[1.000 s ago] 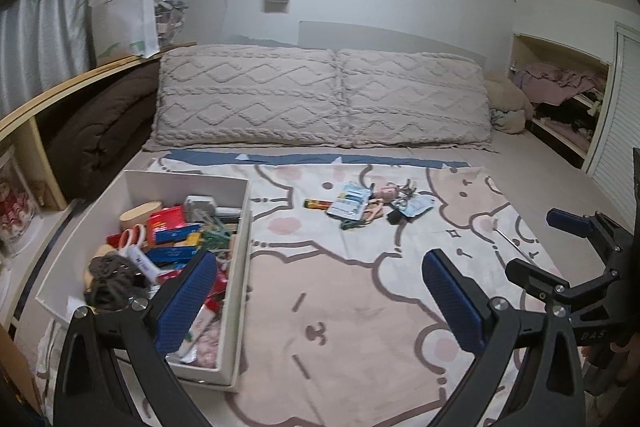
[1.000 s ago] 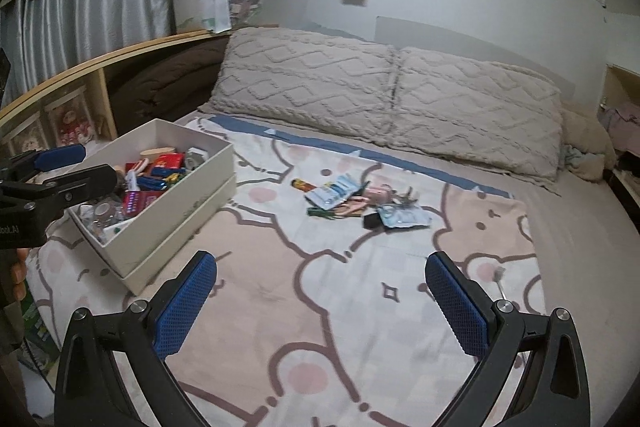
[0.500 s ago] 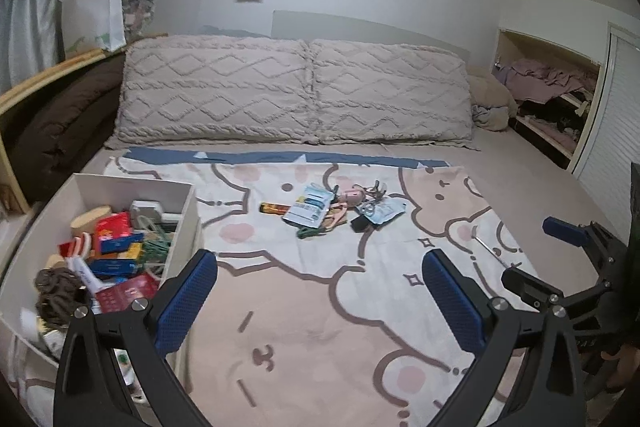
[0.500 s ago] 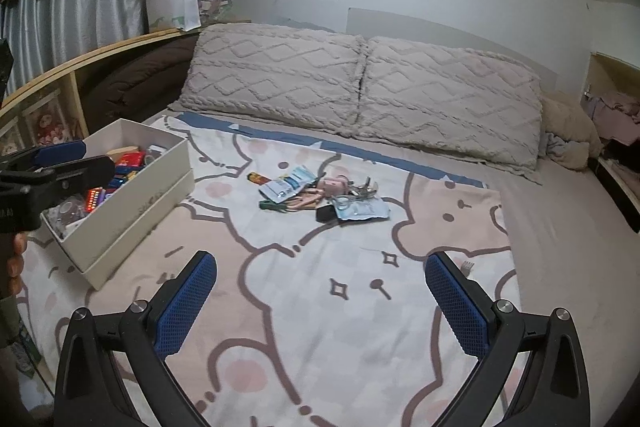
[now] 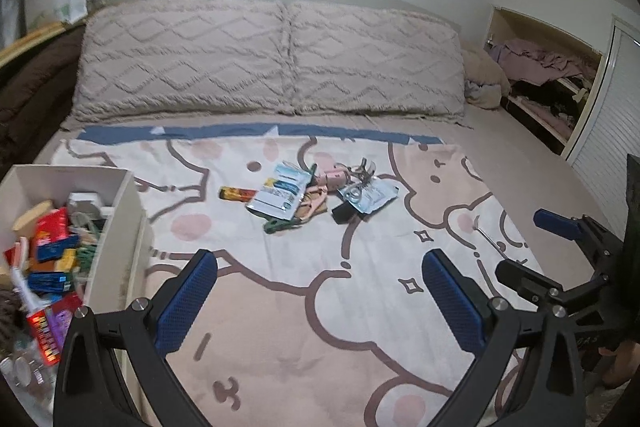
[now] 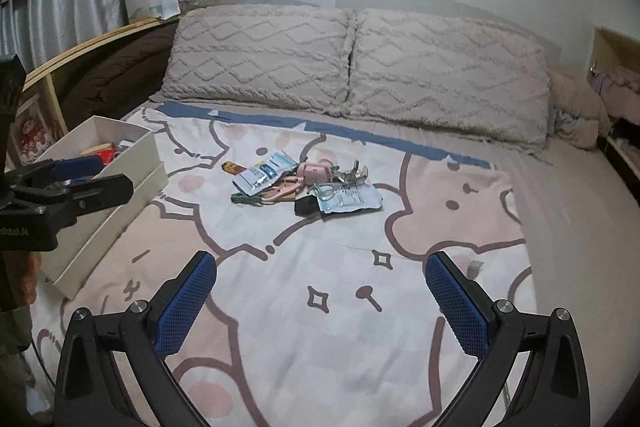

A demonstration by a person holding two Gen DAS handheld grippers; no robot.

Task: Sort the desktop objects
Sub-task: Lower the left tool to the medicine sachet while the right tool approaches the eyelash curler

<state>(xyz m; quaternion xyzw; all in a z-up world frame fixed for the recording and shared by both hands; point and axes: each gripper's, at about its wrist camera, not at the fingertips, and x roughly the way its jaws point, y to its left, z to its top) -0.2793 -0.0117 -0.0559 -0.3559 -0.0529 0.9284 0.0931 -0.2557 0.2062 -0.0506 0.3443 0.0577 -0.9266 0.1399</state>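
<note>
- The box (image 5: 132, 223) sits at the far left of the bed, on the blanket (image 6: 320, 267), already crowded with small packets and pens. It lies just beside the left gripper's left finger.
- The left gripper (image 5: 320, 303) hovers low over the blanket with its jaws spread wide and nothing between them.
- Ahead of both grippers, near the middle of the blanket, lies the pile (image 5: 316, 195) still to be sorted: an orange stick (image 5: 237, 193) at its left end, then a blue-and-white packet (image 5: 280, 195), a green clip (image 5: 280, 225), a pink case (image 5: 334, 178), a clear sachet (image 5: 370, 197) and a black bit (image 5: 344, 213).
- The pile runs crosswise, left to right, well apart from either gripper's fingertips.
- The right gripper (image 6: 320, 307) is likewise agape and empty, aimed a little right of the pile.
- A small fork (image 6: 475, 268) lies alone just beside its right finger.
- To my eye the left gripper is nearer the box and the pile's orange end, while the right is much nearer the fork; either must reach forward for the pile.
</note>
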